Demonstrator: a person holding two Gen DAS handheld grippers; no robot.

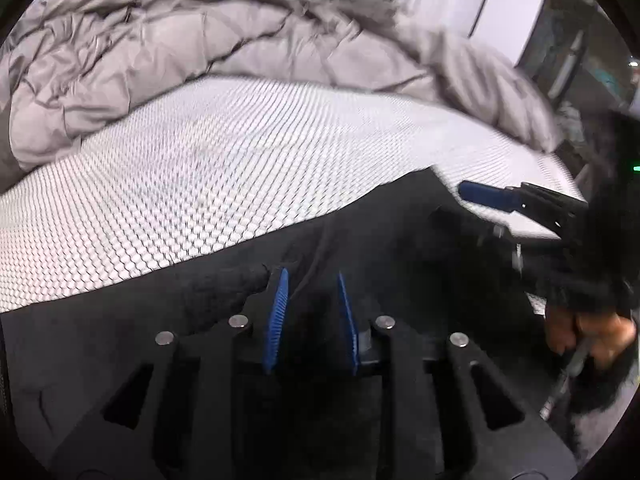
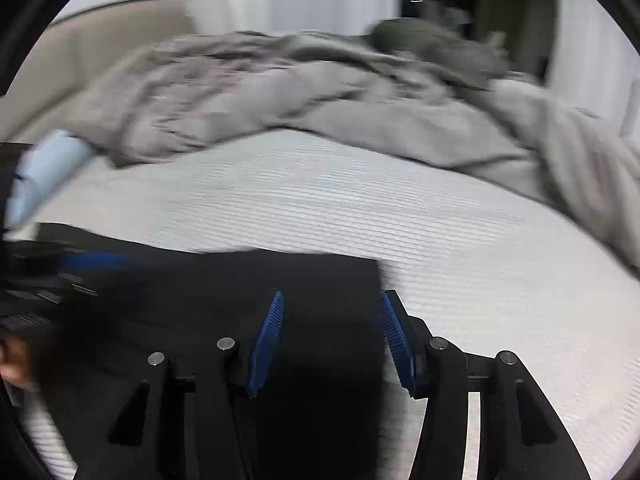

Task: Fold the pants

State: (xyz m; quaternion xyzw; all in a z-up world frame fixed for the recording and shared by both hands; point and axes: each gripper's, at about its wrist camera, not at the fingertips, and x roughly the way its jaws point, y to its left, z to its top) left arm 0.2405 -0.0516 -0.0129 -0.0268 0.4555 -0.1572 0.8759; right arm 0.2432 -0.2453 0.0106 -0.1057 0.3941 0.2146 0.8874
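Observation:
The black pants (image 1: 360, 232) lie flat on the white textured mattress (image 1: 200, 168), at its near edge. My left gripper (image 1: 312, 280) is just above the pants with its blue pads a little apart; nothing is visibly pinched between them. In the right wrist view the pants (image 2: 260, 280) end in a straight edge at the right. My right gripper (image 2: 330, 300) is open, its pads straddling that edge of the pants. The right gripper also shows in the left wrist view (image 1: 492, 196), and the left gripper in the right wrist view (image 2: 92, 260), blurred.
A rumpled grey duvet (image 1: 200, 40) is bunched along the far side of the mattress (image 2: 440, 220). A beige headboard (image 2: 100, 40) stands at the far left. A light blue cloth (image 2: 44, 168) shows at the left edge.

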